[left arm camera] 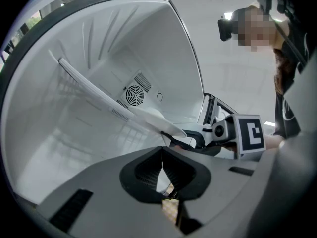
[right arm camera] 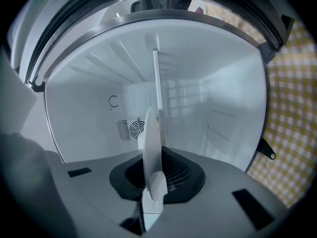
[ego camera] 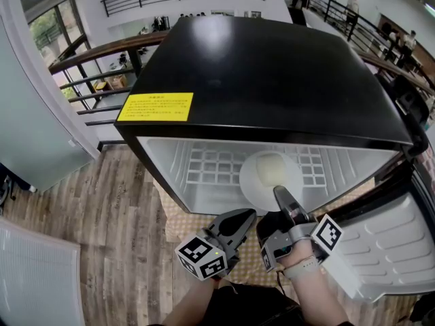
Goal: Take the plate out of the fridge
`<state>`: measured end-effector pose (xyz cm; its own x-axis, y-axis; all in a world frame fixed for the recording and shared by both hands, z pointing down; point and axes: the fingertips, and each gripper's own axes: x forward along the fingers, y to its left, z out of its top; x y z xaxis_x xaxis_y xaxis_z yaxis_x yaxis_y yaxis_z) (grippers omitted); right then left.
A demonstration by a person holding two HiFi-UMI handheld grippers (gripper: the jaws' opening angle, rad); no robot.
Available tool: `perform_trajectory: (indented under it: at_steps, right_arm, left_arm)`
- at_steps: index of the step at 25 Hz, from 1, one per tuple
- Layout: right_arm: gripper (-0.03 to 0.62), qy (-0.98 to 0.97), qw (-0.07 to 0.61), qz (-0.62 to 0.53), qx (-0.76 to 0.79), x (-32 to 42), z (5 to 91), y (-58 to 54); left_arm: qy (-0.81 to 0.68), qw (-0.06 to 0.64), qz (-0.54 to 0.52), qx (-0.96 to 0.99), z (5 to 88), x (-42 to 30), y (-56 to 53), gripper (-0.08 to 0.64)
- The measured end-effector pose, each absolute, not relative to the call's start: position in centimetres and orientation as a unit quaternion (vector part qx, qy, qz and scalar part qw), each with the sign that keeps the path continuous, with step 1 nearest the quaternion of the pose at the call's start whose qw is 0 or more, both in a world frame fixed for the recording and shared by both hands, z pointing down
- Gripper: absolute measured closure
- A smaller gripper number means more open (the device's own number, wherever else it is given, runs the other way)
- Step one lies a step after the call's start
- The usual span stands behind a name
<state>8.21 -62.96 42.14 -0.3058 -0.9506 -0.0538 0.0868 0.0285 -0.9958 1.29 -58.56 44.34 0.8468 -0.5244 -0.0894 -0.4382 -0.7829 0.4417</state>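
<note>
A small black fridge (ego camera: 272, 66) stands open, its white inside facing me. A white plate (ego camera: 270, 174) lies on the wire shelf (ego camera: 211, 165) near the front. My right gripper (ego camera: 280, 193) is shut on the plate's near rim. In the right gripper view the plate (right arm camera: 151, 143) runs edge-on between the pads of the right gripper (right arm camera: 152, 182). My left gripper (ego camera: 245, 214) hangs just left of it in front of the fridge, shut and empty. The left gripper view shows its own closed jaws, the left gripper (left arm camera: 162, 170), with the plate (left arm camera: 153, 118) and the right gripper (left arm camera: 198, 139) beyond.
The fridge door (ego camera: 387, 250) hangs open at the right. A yellow checked mat (ego camera: 178, 226) lies under the fridge on the wood floor (ego camera: 102, 209). A fan vent (left arm camera: 134, 95) sits in the fridge's back wall. A glass partition (ego camera: 34, 128) stands at the left.
</note>
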Motion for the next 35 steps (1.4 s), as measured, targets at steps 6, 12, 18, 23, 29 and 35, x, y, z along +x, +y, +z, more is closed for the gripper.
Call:
perform_trajectory:
  at_steps: [6, 12, 18, 23, 29, 35]
  right_arm:
    - [0.543, 0.564, 0.436, -0.583, -0.390, 8.4, 42.0, -62.1]
    - [0.546, 0.576, 0.438, -0.571, -0.388, 8.7, 41.9, -60.9]
    - [0.548, 0.586, 0.437, -0.559, -0.391, 8.9, 42.0, -59.4]
    - [0.548, 0.591, 0.438, -0.555, -0.389, 8.6, 41.9, -57.7]
    - [0.548, 0.591, 0.443, -0.550, -0.388, 8.1, 41.6, -55.3]
    - [0.548, 0.597, 0.435, -0.548, -0.392, 8.1, 42.7, -52.2]
  left_arm:
    - [-0.258, 0.204, -0.101, 0.939, 44.3, 1.2, -58.3, 0.551]
    - [-0.254, 0.199, -0.100, 0.941, 43.9, 1.5, -57.5, 0.551]
    - [-0.254, 0.195, -0.098, 0.942, 43.5, 1.0, -56.3, 0.551]
    - [-0.253, 0.191, -0.097, 0.943, 43.5, 0.3, -54.8, 0.551]
    - [-0.247, 0.193, -0.095, 0.945, 43.5, 0.0, -52.6, 0.551]
    - [-0.242, 0.204, -0.097, 0.944, 44.8, -0.2, -50.5, 0.551]
